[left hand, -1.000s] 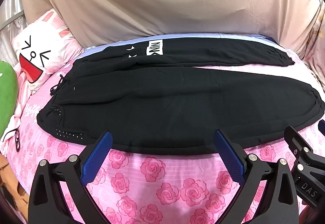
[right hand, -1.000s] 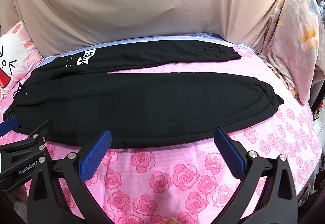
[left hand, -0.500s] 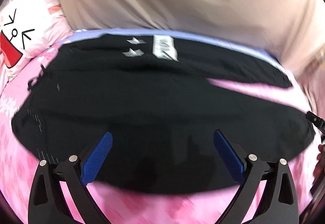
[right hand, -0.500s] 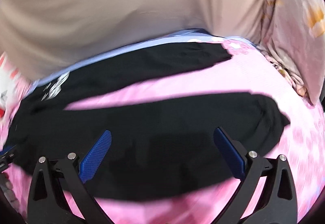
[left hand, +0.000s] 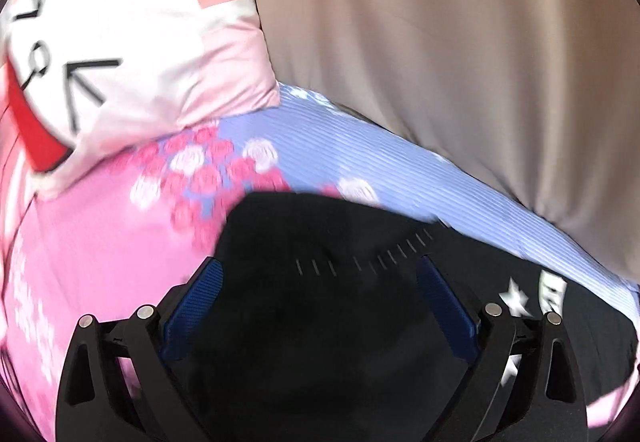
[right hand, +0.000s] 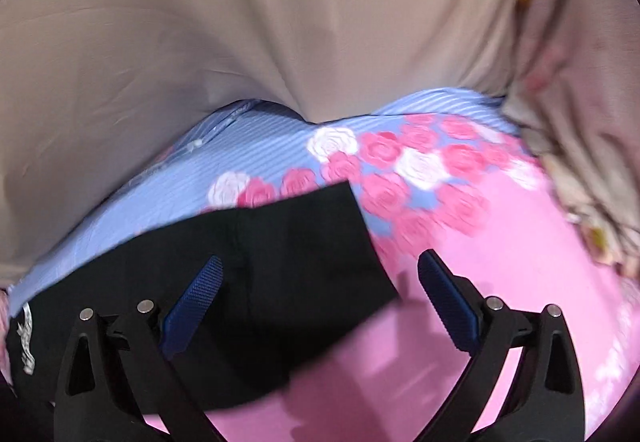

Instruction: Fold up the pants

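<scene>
Both claws stand spread wide and grasp nothing, the left gripper (left hand: pixel 318 290) over the waistband end of the black pants (left hand: pixel 320 322) and the right gripper (right hand: pixel 320 290) over a leg cuff, the pants lying flat on the pink rose bedsheet (right hand: pixel 500 262) beside a cartoon pillow (left hand: pixel 120 53).

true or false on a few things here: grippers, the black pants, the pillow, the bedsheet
1. Both the left gripper and the right gripper are open. True.
2. The black pants are blue jeans. False: plain black fabric with white star prints.
3. The right gripper is over the hem end of a pant leg. True.
4. The cartoon-face pillow lies on the pants. False: it sits apart, on the rose-print sheet.
</scene>
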Available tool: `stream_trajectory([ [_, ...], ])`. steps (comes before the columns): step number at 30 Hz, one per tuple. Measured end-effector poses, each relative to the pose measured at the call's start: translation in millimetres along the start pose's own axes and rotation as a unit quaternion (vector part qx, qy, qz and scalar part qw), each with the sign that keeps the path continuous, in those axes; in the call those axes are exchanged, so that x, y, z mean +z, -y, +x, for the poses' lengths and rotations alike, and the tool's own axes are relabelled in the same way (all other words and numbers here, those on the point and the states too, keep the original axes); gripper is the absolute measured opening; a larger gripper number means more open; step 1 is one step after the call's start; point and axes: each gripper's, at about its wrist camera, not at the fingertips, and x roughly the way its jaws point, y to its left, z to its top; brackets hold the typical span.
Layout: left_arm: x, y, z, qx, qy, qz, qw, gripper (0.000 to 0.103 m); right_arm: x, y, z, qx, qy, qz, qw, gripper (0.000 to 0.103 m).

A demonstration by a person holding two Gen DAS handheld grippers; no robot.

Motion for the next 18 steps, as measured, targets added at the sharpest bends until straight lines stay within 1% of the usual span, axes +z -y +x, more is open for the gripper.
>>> stream_trajectory([
  [2, 10, -2, 20, 0.016, -0.013, 0.001, 0.9998, 0.095, 7, -8, 19, 0.007, -0.017, -0.009, 1.000, 0.096],
  [4, 17, -7, 42, 0.023, -0.031, -0.008, 0.9992, 0.095, 10, -15, 30, -0.001, -0.023, -0.021, 1.000, 0.097],
  [7, 21, -16, 77, 0.017, -0.075, -0.029, 0.9966, 0.095, 10, -28, 38, -0.016, -0.017, -0.050, 0.998, 0.097],
  [8, 20, -16, 80, 0.030, -0.071, -0.026, 0.9967, 0.095, 10, -31, 38, -0.014, -0.013, -0.057, 0.998, 0.096],
  [9, 21, -14, 82, 0.036, -0.063, -0.019, 0.9972, 0.094, 9, -33, 37, -0.006, -0.006, -0.063, 0.998, 0.089],
  [10, 22, -13, 83, 0.038, -0.059, -0.015, 0.9974, 0.090, 8, -34, 36, 0.003, -0.002, -0.068, 0.998, 0.079],
  [11, 24, -14, 83, 0.041, -0.055, -0.019, 0.9975, 0.074, 7, -37, 33, 0.017, 0.003, -0.074, 0.997, 0.061],
  [12, 26, -15, 79, 0.038, -0.050, -0.027, 0.9977, 0.047, 6, -38, 30, 0.032, 0.002, -0.076, 0.997, 0.038],
  [13, 28, -16, 78, 0.036, -0.050, -0.031, 0.9976, 0.032, 4, -41, 27, 0.054, -0.003, -0.076, 0.996, 0.023],
  [14, 32, -20, 74, 0.021, -0.057, -0.043, 0.9972, 0.020, 4, -43, 23, 0.062, -0.003, -0.076, 0.995, 0.018],
  [15, 37, -23, 71, 0.006, -0.057, -0.051, 0.9971, 0.008, 2, -46, 17, 0.060, 0.005, -0.079, 0.995, 0.018],
  [16, 38, -25, 63, -0.006, -0.051, -0.053, 0.9973, 0.008, 0, -50, 4, 0.063, 0.020, -0.087, 0.994, 0.017],
  [17, 39, -24, 47, -0.016, -0.035, -0.049, 0.9980, 0.007, -2, -52, -5, 0.066, 0.028, -0.089, 0.993, 0.017],
  [18, 39, -23, 34, -0.023, -0.023, -0.042, 0.9986, 0.007, -4, -54, -22, 0.076, 0.044, -0.093, 0.992, 0.016],
])
